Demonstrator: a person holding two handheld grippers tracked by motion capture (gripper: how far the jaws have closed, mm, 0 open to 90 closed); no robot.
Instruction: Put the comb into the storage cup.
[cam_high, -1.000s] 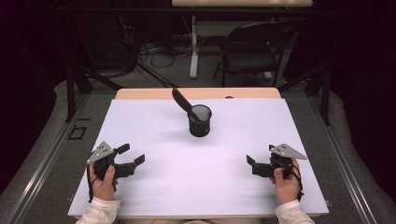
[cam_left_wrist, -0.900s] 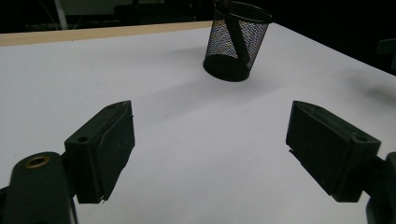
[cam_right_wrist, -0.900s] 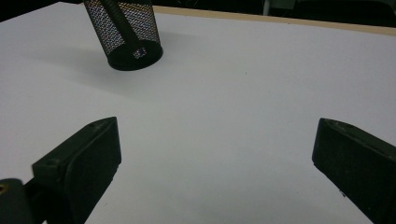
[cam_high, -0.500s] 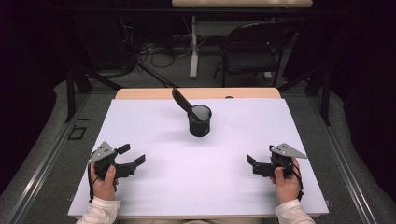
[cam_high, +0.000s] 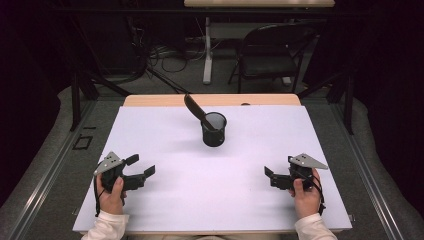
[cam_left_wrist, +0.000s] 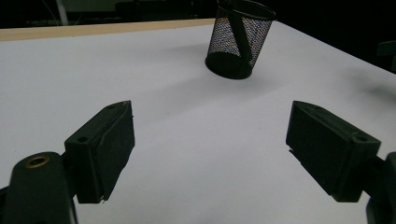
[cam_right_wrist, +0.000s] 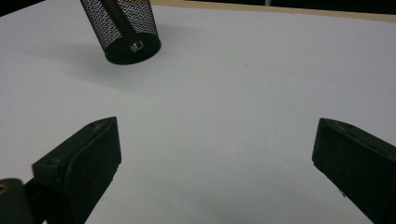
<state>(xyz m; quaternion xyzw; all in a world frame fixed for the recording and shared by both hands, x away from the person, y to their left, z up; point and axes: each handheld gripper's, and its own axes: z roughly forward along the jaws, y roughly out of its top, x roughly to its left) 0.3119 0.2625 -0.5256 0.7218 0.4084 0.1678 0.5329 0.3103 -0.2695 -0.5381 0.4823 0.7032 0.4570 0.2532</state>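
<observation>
One black mesh cup (cam_high: 214, 129) stands upright near the far middle of the white table (cam_high: 165, 210), and that is where our eyes go first. Leaning out of it is a long dark utensil (cam_high: 196, 110), its lower end down inside the mesh and its upper end tilted up and away to the far left, past the rim. We cannot tell exactly what kind of tool it is from here.

Pulling back toward us, we find our left gripper (cam_high: 137, 172) held low over the near left of the table, jaws spread wide, nothing between them. From the left gripper view the cup (cam_left_wrist: 240, 38) sits ahead and a little right, well apart from the jaws. Our right gripper (cam_high: 270, 176) mirrors it at the near right, jaws likewise spread and empty, with the cup (cam_right_wrist: 122, 30) up ahead and to the left in its own view.

So both tools are free and facing inward, and neither touches anything yet.

Now the risks, as we judge them. That cup looks light, and the utensil leans well off centre; a grab at the handle with a sideways pull could tip the whole cup over. A jaw clipping the mesh rim on the way in could shove it across the smooth surface. One gripper steadying the cup while the other lifts straight along the lean looks the safer play.
</observation>
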